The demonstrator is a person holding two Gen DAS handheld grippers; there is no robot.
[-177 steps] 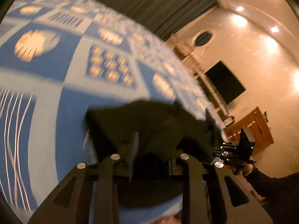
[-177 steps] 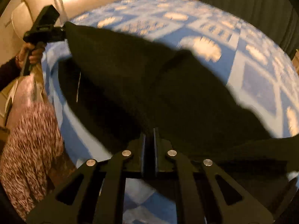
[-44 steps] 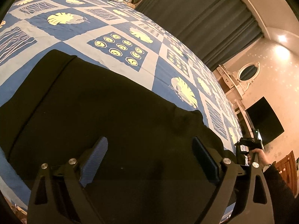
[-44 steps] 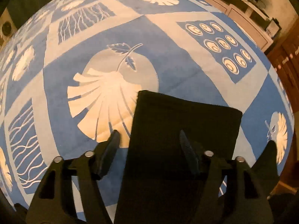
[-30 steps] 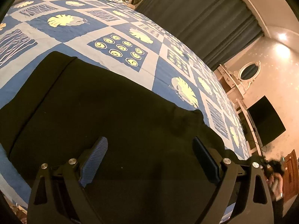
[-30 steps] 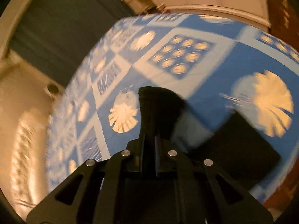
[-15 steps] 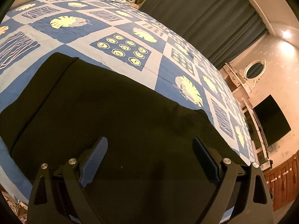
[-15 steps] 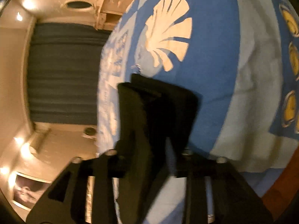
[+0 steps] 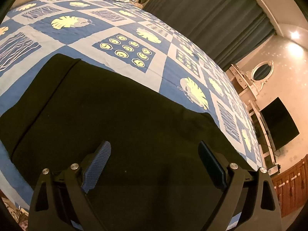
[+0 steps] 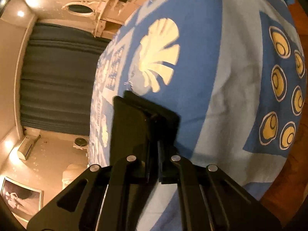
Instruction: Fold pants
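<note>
The black pants [image 9: 107,115] lie spread flat on the blue patterned bedspread [image 9: 123,30], filling the lower half of the left wrist view. My left gripper [image 9: 154,159] is open and empty, hovering just above the pants. My right gripper [image 10: 154,150] is shut on the hem end of the pants [image 10: 134,123] and holds it lifted off the bedspread [image 10: 221,96], the cloth folded up in front of the jaws. The right wrist view is rolled sideways.
Dark curtains [image 9: 211,19] hang behind the bed. A white dresser with an oval mirror [image 9: 261,73] and a wall television [image 9: 279,123] stand on the right. A wooden cabinet [image 9: 288,184] is at the bed's lower right.
My right gripper closed on the pants' hem, lifted it off the bed and rolled sideways. My left gripper stayed open above the pants and barely moved.
</note>
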